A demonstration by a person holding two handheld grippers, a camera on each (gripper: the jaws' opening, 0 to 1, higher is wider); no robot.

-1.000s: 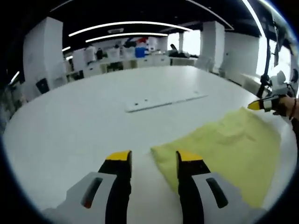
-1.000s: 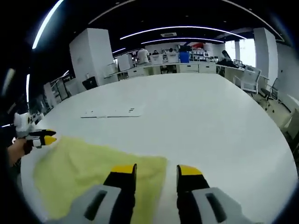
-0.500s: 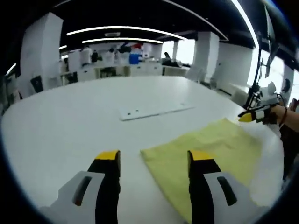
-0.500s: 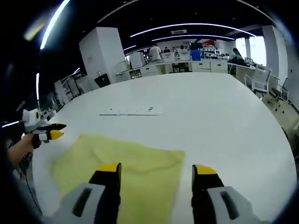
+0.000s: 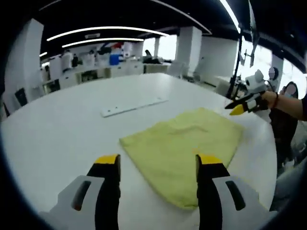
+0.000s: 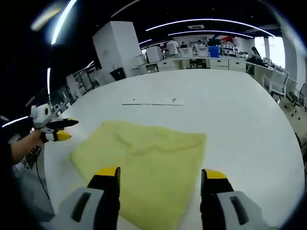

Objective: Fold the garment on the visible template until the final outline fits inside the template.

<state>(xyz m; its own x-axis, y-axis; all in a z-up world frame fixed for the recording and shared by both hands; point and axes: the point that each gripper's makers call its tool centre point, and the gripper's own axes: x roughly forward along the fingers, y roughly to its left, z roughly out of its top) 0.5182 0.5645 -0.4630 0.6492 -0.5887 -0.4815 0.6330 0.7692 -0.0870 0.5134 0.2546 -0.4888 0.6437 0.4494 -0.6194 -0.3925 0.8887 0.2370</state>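
Observation:
A pale yellow garment [image 5: 184, 146] lies folded flat in a rough rectangle on the white table [image 5: 62, 129]. In the left gripper view my left gripper [image 5: 157, 160] hangs open above the garment's near corner, holding nothing. The right gripper [image 5: 238, 108] comes in at the far right, held in a hand past the garment's far edge. In the right gripper view the garment [image 6: 144, 163] spreads below my open right gripper [image 6: 162, 173], and the left gripper [image 6: 61, 136] shows at the left, beside the garment's left corner.
A flat white strip [image 5: 134, 105] lies on the table beyond the garment; it appears again as the strip [image 6: 153, 101] in the right gripper view. The table edge [image 6: 288, 158] curves round at the right. Desks, chairs and people stand far behind.
Both views have pulled back and up, so the whole garment now shows. Both grippers' jaws stand wider apart than one second ago. The garment lies as before.

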